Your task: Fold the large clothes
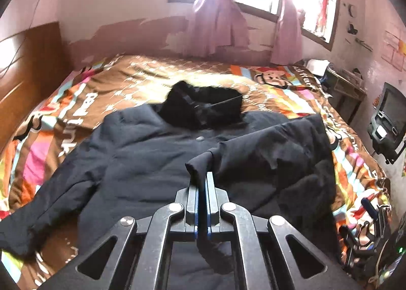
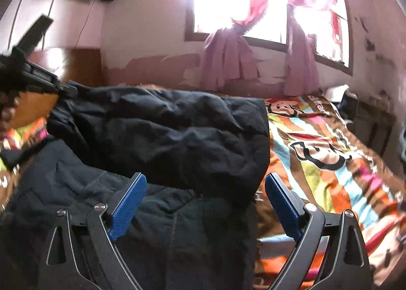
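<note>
A large dark navy padded jacket (image 1: 142, 158) lies spread on the bed, its black hood (image 1: 203, 104) toward the window. My left gripper (image 1: 202, 175) is shut on the cuff of the jacket's right sleeve (image 1: 256, 147), held over the jacket's middle. In the right wrist view the same sleeve (image 2: 162, 132) hangs lifted across the jacket (image 2: 177, 234), with the left gripper (image 2: 63, 89) at its far left end. My right gripper (image 2: 205, 183) is open and empty, just above the jacket's right edge.
The bed carries a bright striped cartoon-monkey cover (image 1: 291, 92), also in the right wrist view (image 2: 330, 152). A wooden headboard (image 1: 28, 69) stands at the left. A window with pink curtains (image 1: 220, 18) is behind. A small table (image 1: 347, 86) and a dark screen (image 1: 388, 117) stand at the right.
</note>
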The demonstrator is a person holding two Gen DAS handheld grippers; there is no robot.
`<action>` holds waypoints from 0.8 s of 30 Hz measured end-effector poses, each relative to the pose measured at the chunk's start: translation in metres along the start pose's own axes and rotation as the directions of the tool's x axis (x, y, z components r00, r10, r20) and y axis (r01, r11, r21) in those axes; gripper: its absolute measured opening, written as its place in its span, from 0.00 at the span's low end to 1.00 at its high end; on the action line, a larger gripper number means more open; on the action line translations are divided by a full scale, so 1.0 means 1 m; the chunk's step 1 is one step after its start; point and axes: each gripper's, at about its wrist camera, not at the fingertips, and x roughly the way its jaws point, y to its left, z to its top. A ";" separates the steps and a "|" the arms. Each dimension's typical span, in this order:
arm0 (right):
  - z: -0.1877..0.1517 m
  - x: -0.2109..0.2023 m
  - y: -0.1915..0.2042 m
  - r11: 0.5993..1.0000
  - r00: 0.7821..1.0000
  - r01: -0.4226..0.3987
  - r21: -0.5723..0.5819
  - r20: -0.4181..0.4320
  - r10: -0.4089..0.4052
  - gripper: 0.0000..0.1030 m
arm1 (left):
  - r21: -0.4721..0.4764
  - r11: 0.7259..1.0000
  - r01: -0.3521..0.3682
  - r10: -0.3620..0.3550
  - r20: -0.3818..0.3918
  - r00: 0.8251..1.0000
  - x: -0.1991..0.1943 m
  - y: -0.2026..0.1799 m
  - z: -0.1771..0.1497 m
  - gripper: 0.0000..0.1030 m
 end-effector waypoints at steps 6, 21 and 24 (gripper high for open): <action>0.032 0.047 0.041 0.996 0.995 -0.084 -0.008 -0.060 0.083 0.89 | -0.115 0.990 -0.081 0.078 -0.025 0.997 0.029 0.082 -0.029 0.04; -0.008 0.194 0.144 0.983 0.943 -0.157 -0.096 -0.311 0.120 0.99 | -0.131 0.990 -0.051 0.045 -0.052 0.998 0.096 0.133 -0.073 0.13; -0.014 0.189 0.146 0.983 0.950 -0.153 -0.103 -0.290 0.117 0.99 | -0.191 0.982 0.000 -0.005 -0.022 1.000 0.088 0.141 -0.079 0.21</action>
